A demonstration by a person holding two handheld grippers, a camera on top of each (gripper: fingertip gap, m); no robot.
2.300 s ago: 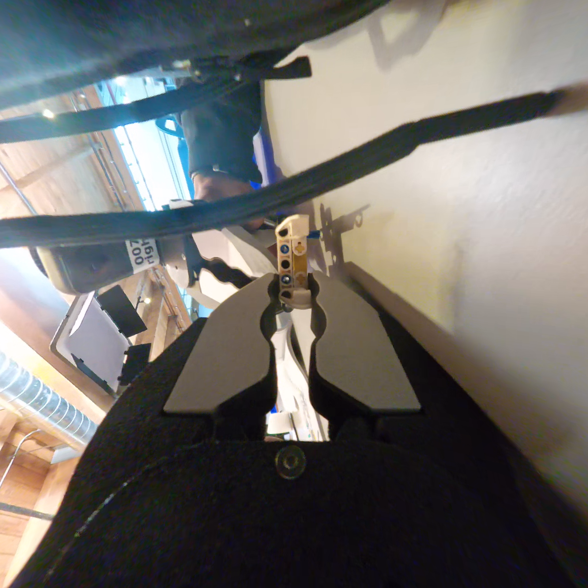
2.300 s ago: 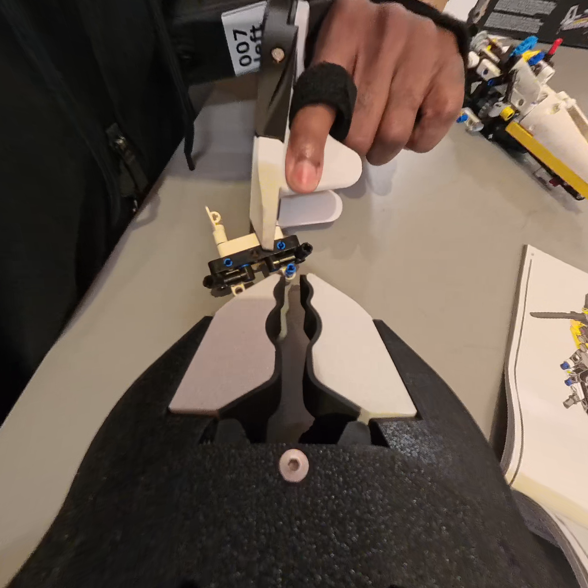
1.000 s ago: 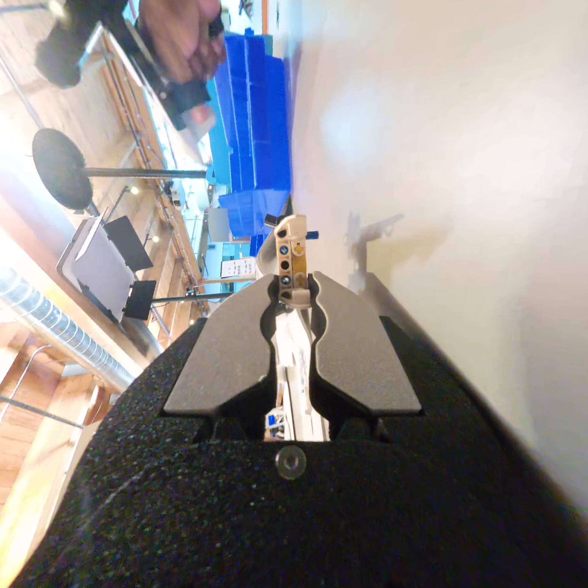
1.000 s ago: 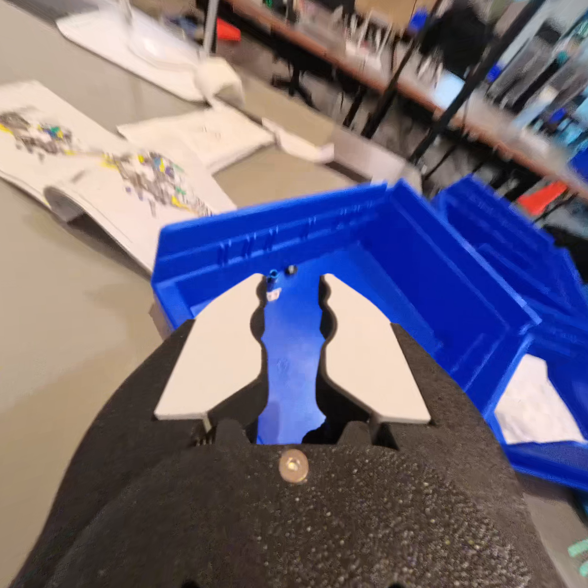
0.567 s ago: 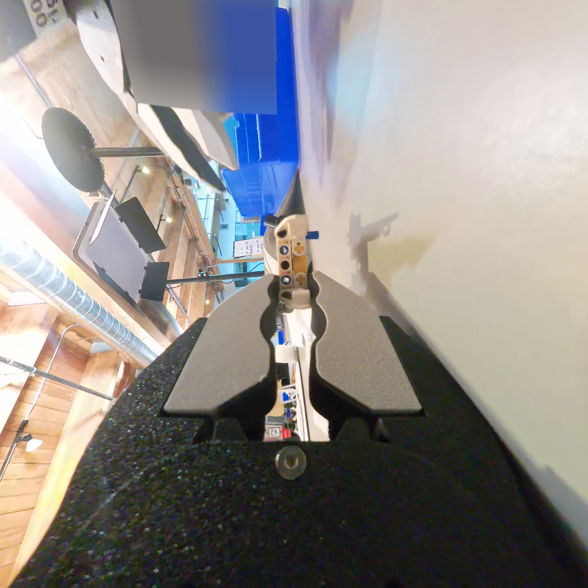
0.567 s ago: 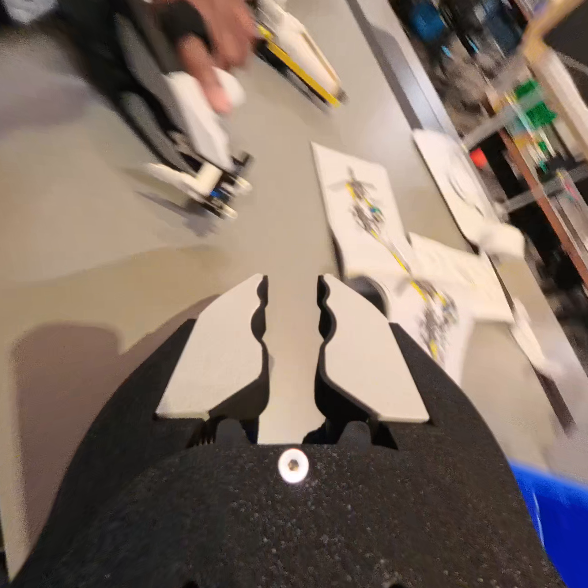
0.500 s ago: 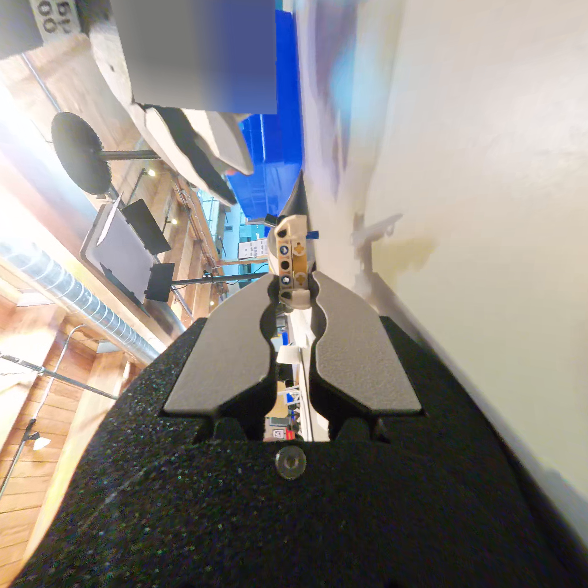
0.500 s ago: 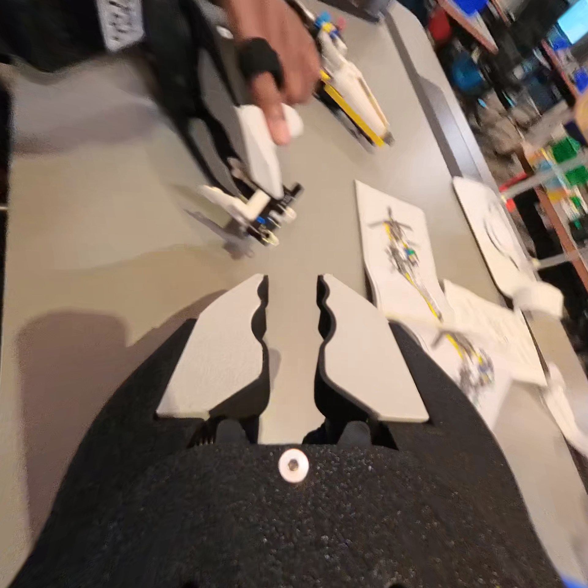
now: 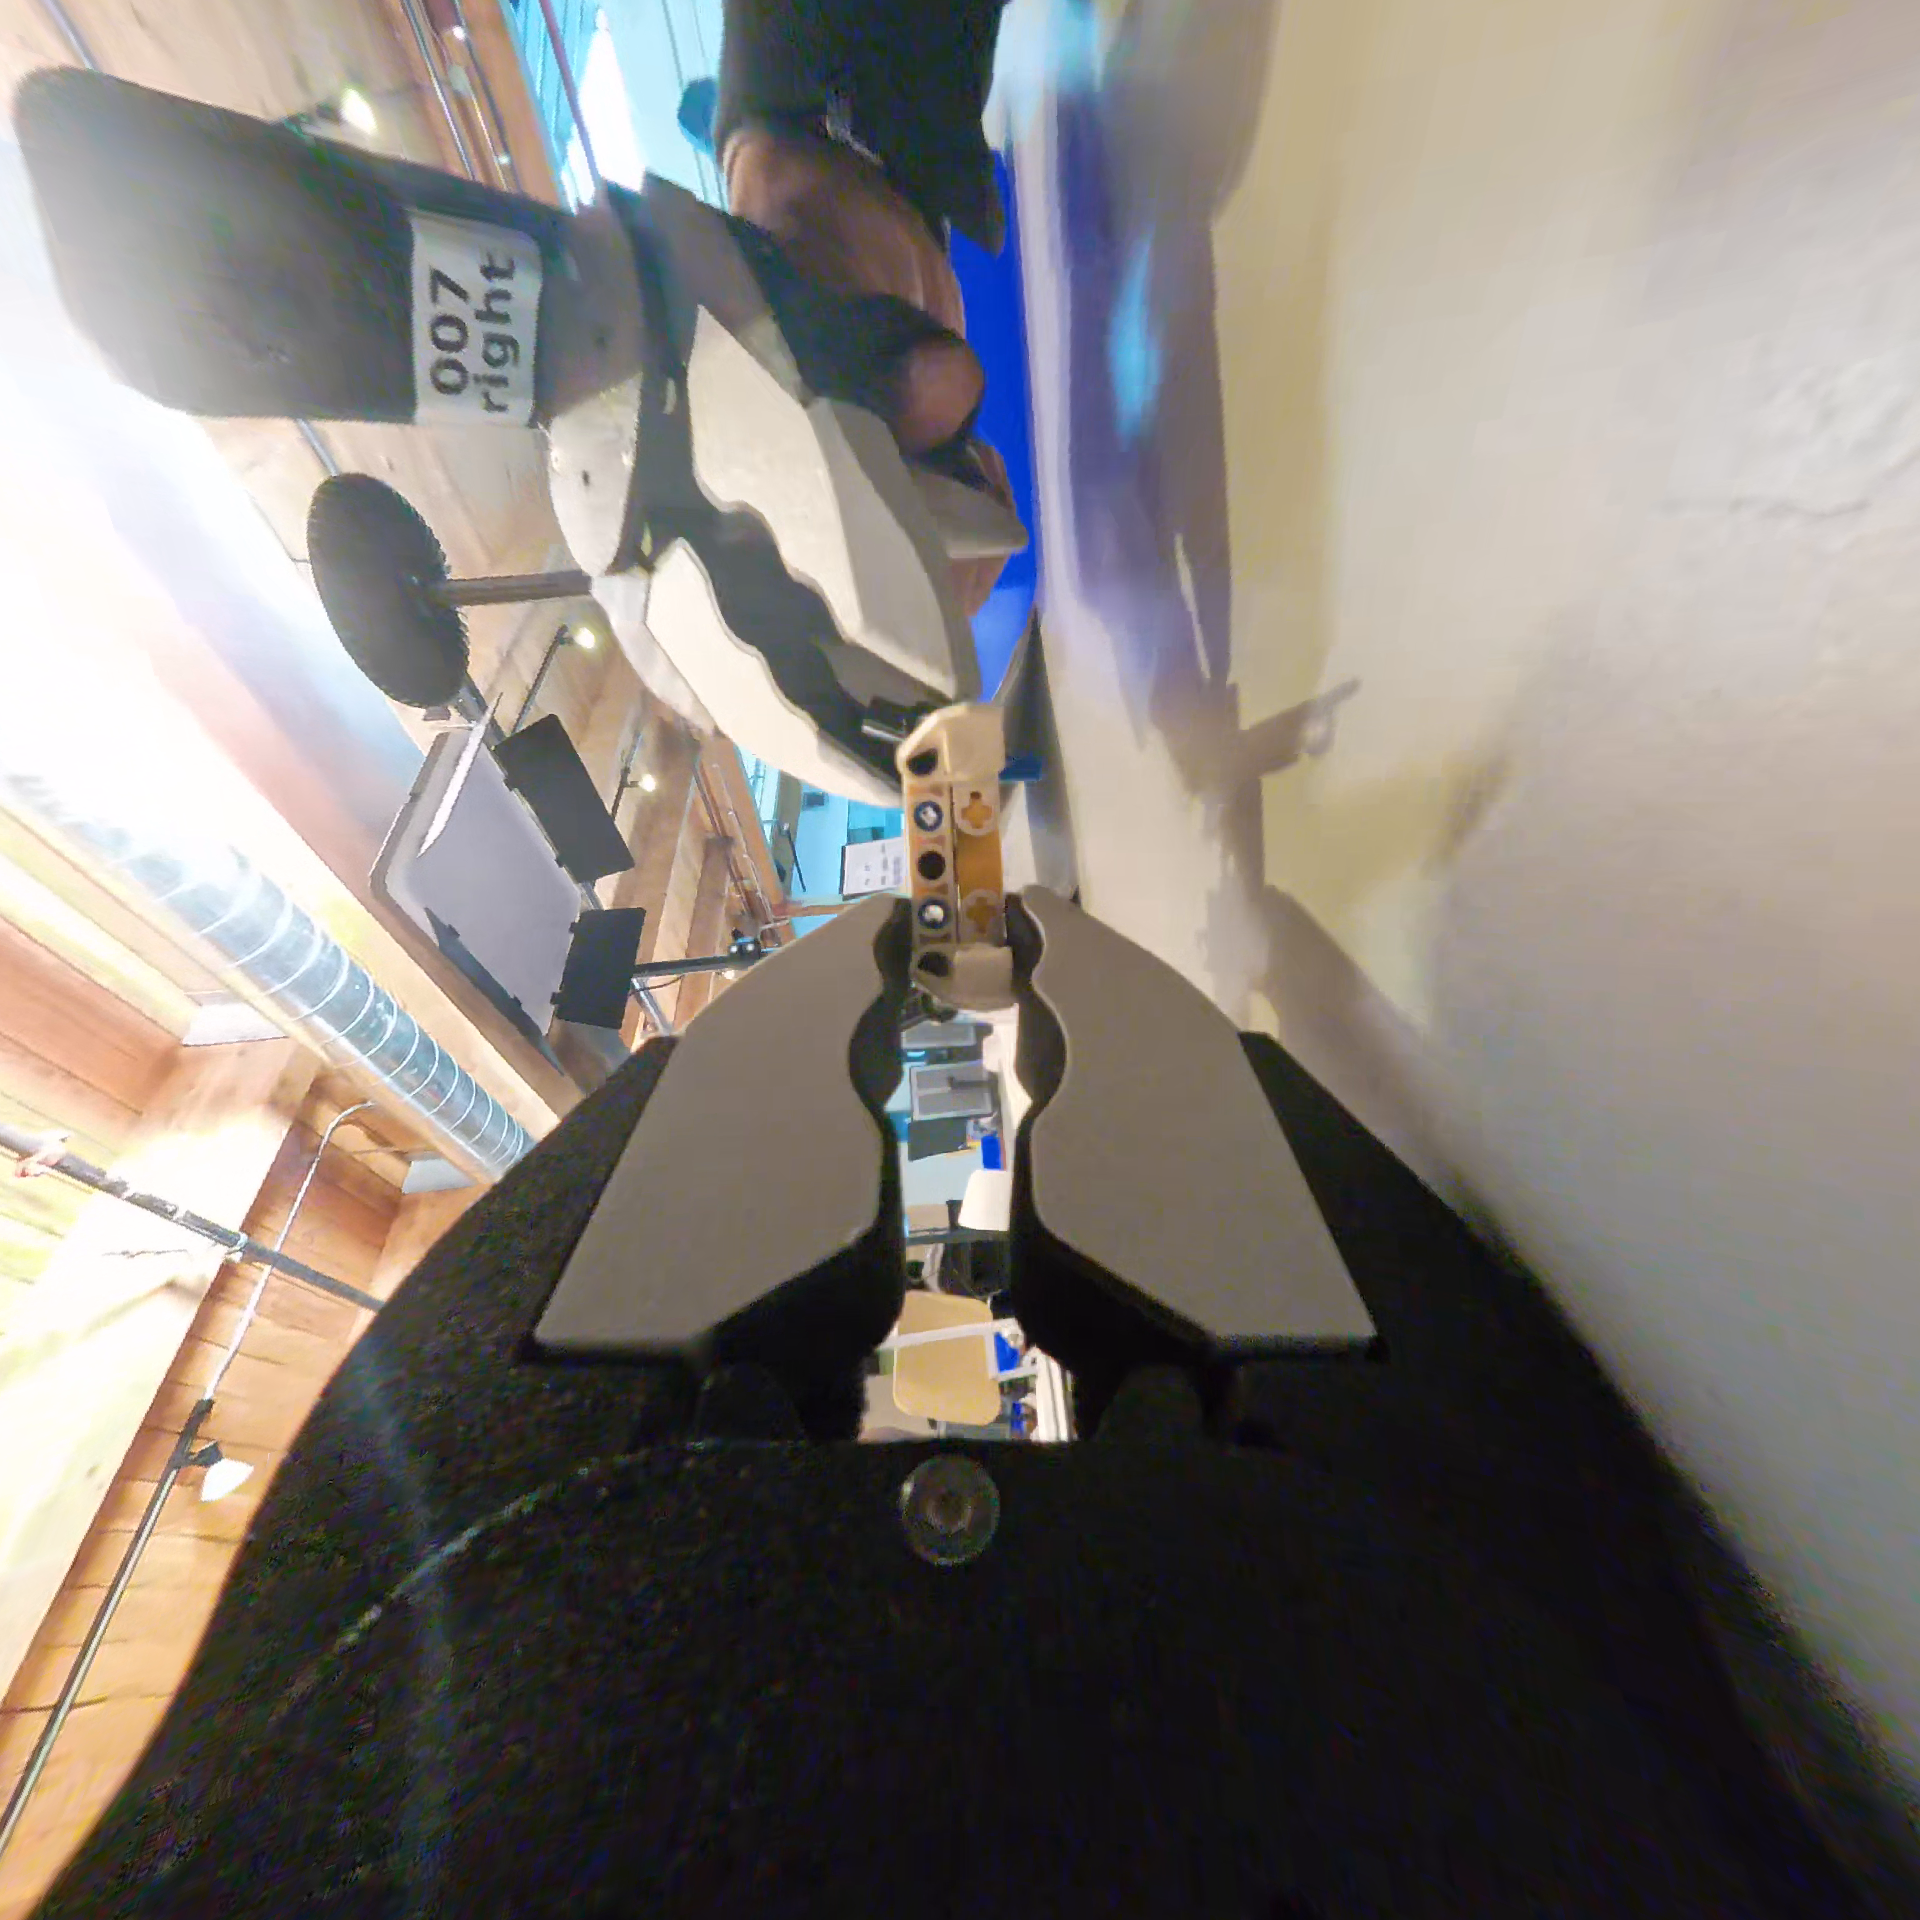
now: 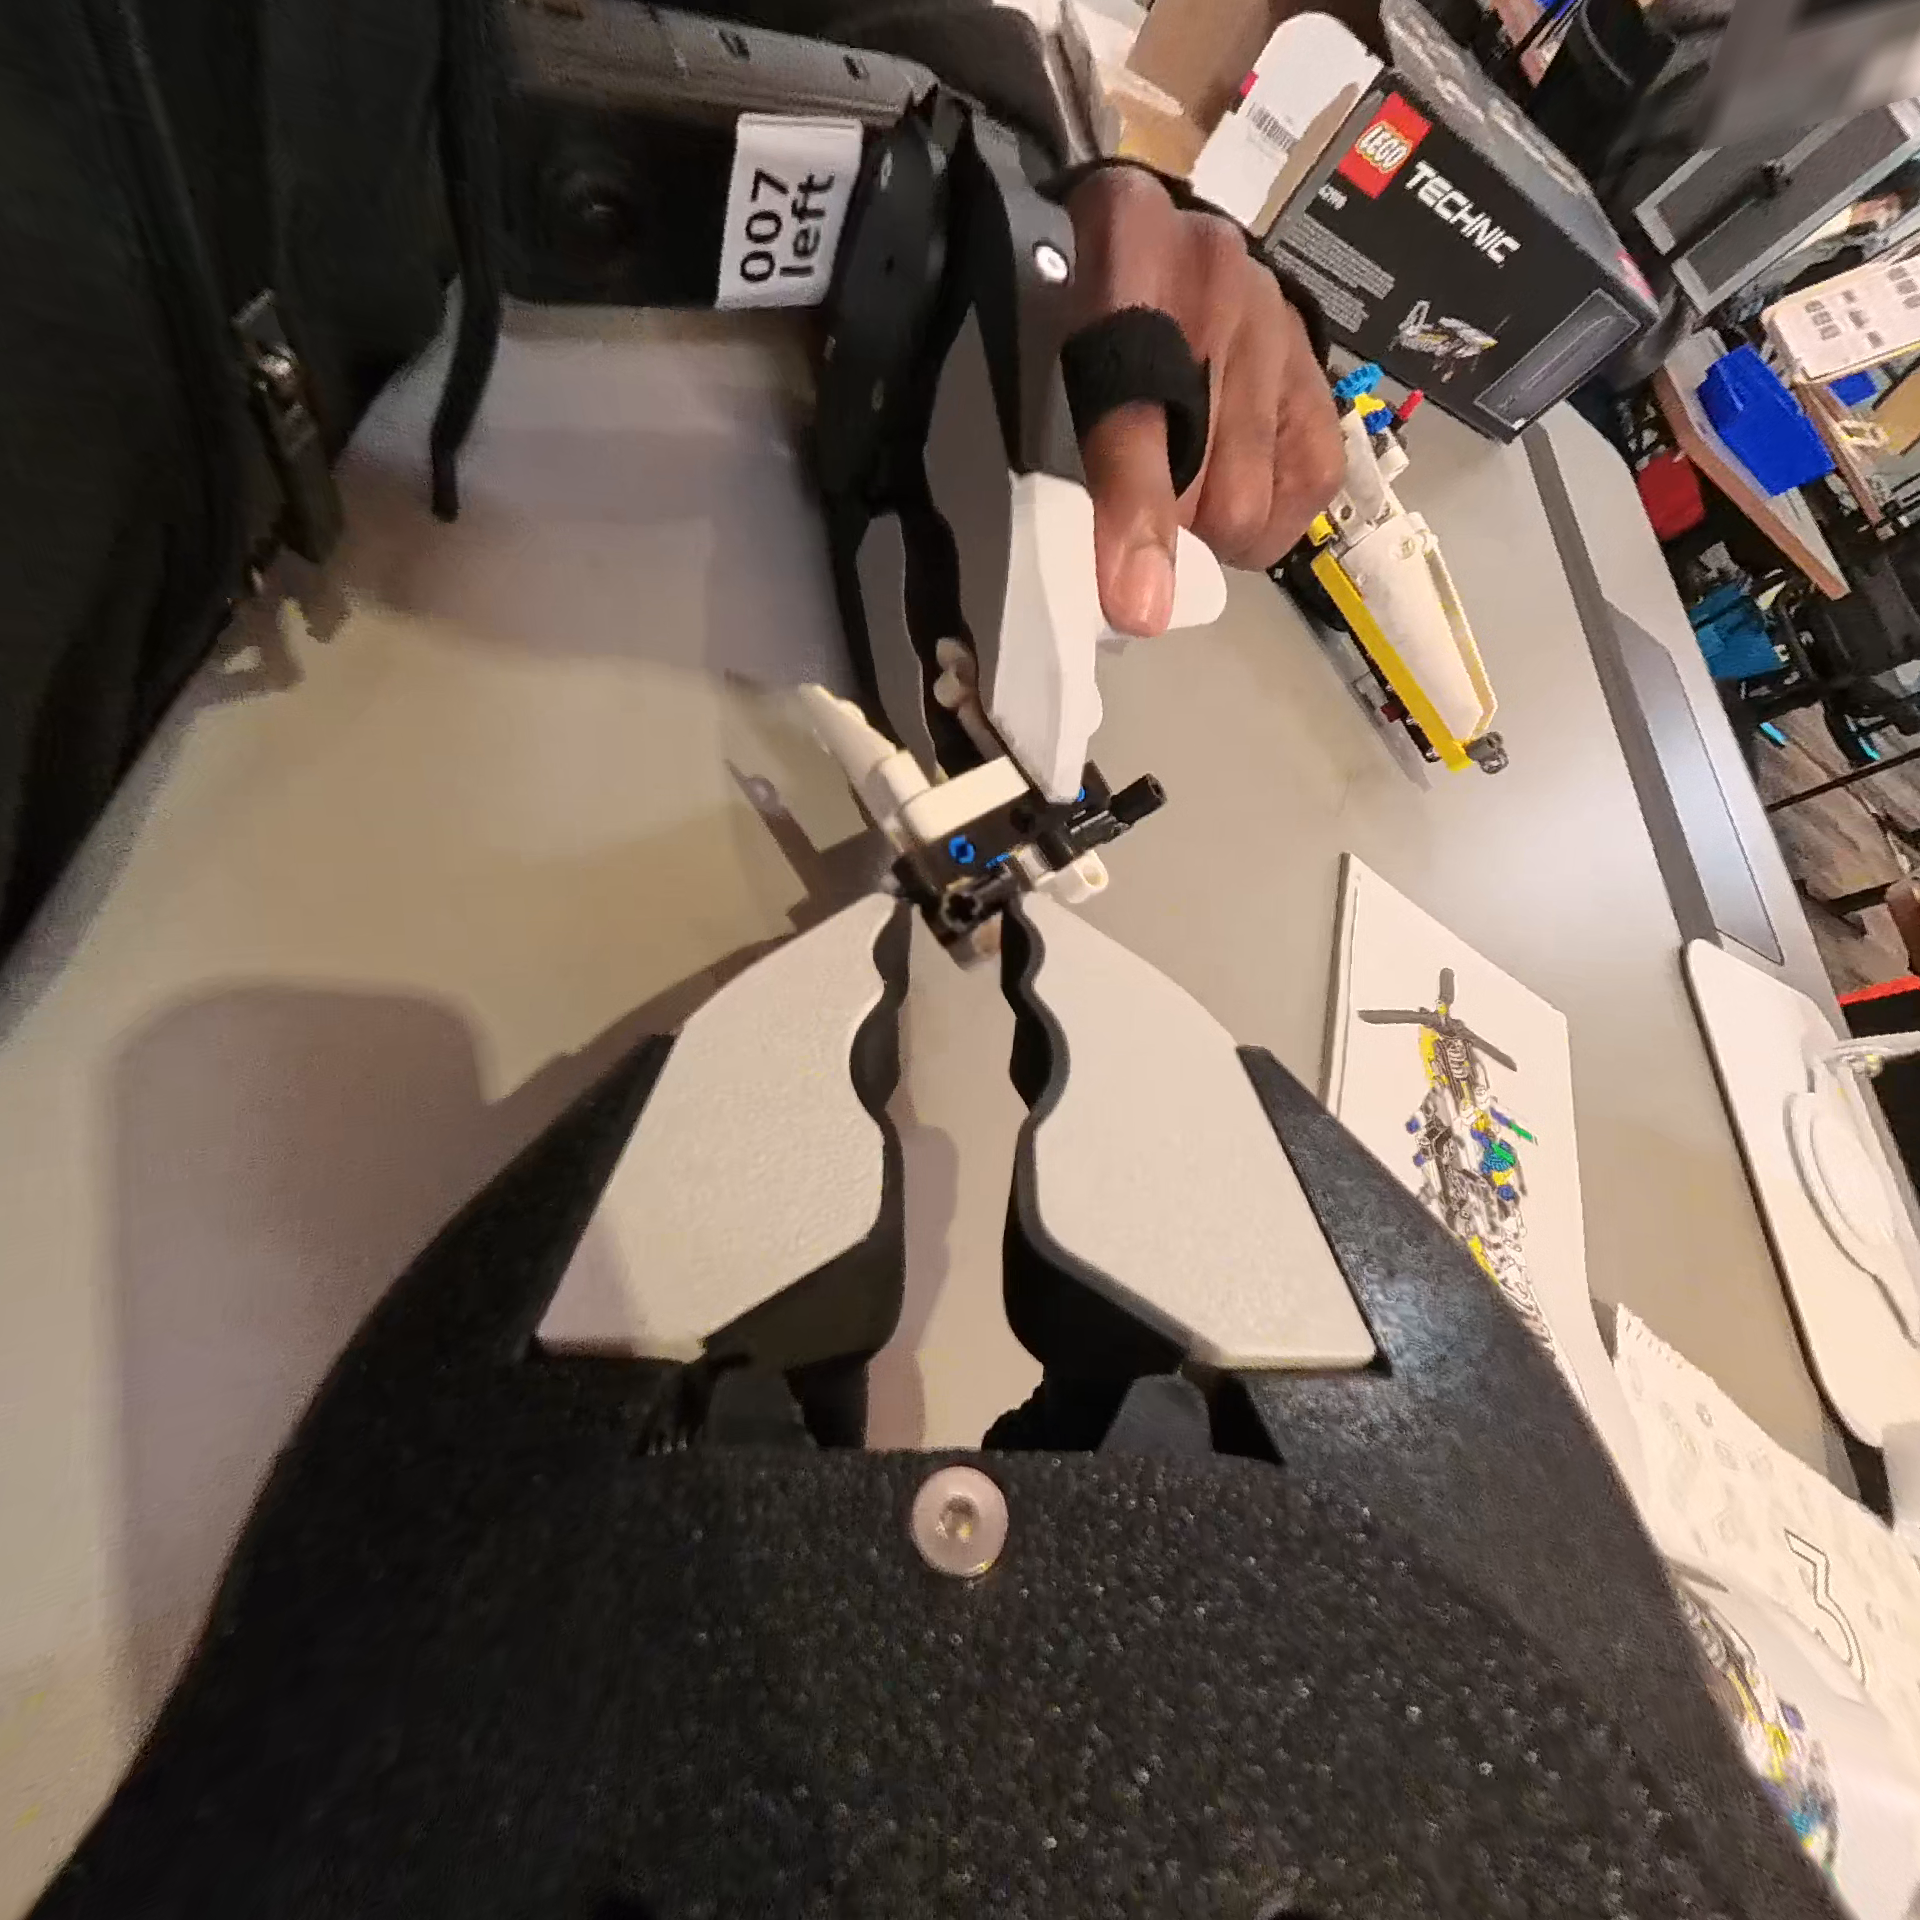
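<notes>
Left gripper [image 9: 958,925] clamped on a small brick assembly [image 9: 954,852], both fingertips pressed against its lower end, the tan-and-white beam with its row of holes sticking up past the tips. Same assembly [image 10: 1013,826] seen from the right wrist view: black beam with blue pins, white pieces on top, held off the grey table [image 10: 520,748] with a shadow cast under it. A hand [image 10: 1195,416] with a black finger strap wrapped round the left gripper's white handle.

Right gripper [image 10: 954,930] narrowed right down, fingertips closing round the near black end of that same assembly. Pads look to be against it, though blur at the tips makes full contact hard to call. From the left wrist view, the right gripper [image 9: 821,665] reaching in from above, its grey fingers meeting the top of the beam, a white label on its black body.

Around the pair: an open instruction booklet [image 10: 1455,1122] lying just right of the right gripper's fingers, more printed sheets [image 10: 1745,1538] nearer the camera. A half-built white-and-yellow model [image 10: 1392,592] resting on the table beyond the hand, a dark product box [image 10: 1455,249] behind it. Blue bin [image 9: 997,312] showing behind the right gripper in the left wrist view. Dark jacket [image 10: 156,312] along the left edge.
</notes>
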